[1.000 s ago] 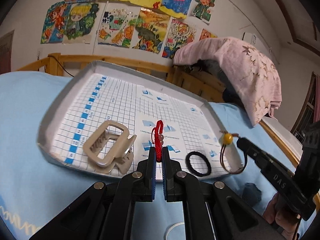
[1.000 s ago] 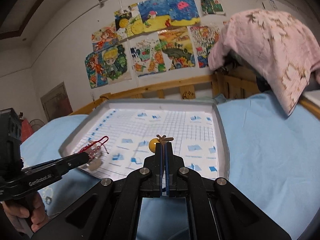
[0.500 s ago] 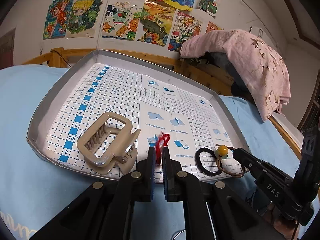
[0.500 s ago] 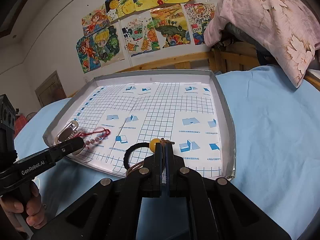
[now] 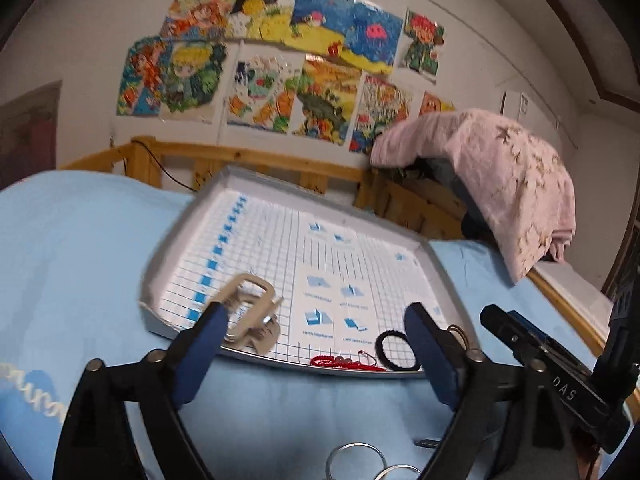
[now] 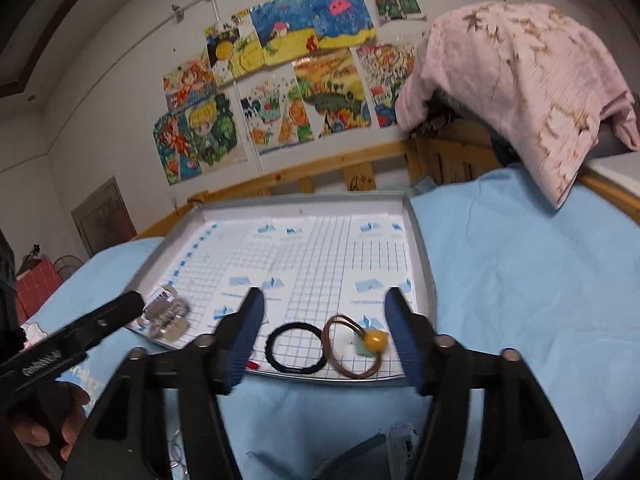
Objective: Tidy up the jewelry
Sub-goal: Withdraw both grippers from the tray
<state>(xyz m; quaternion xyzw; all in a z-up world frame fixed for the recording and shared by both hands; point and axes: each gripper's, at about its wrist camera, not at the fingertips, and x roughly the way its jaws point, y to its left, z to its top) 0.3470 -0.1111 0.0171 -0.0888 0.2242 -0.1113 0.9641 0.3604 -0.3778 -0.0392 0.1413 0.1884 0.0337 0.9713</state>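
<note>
Left hand-held gripper (image 5: 316,346): jaws opening, released, nothing gripped.
Right hand-held gripper (image 6: 326,332): jaws opening, released.
Red bracelet (image 5: 346,362): tray (image 5: 180,236) near edge.
Brown tie (image 6: 356,346): tray, right of black tie (image 6: 295,349).
Claw clip (image 5: 252,312): near left.

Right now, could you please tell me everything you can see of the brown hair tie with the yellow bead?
The brown hair tie is a thin, doubled elastic loop carrying one round yellow bead. It lies flat near the front edge of the grid-lined tray, its loop touching or slightly overlapping the black hair tie. Nothing grips it.
</note>
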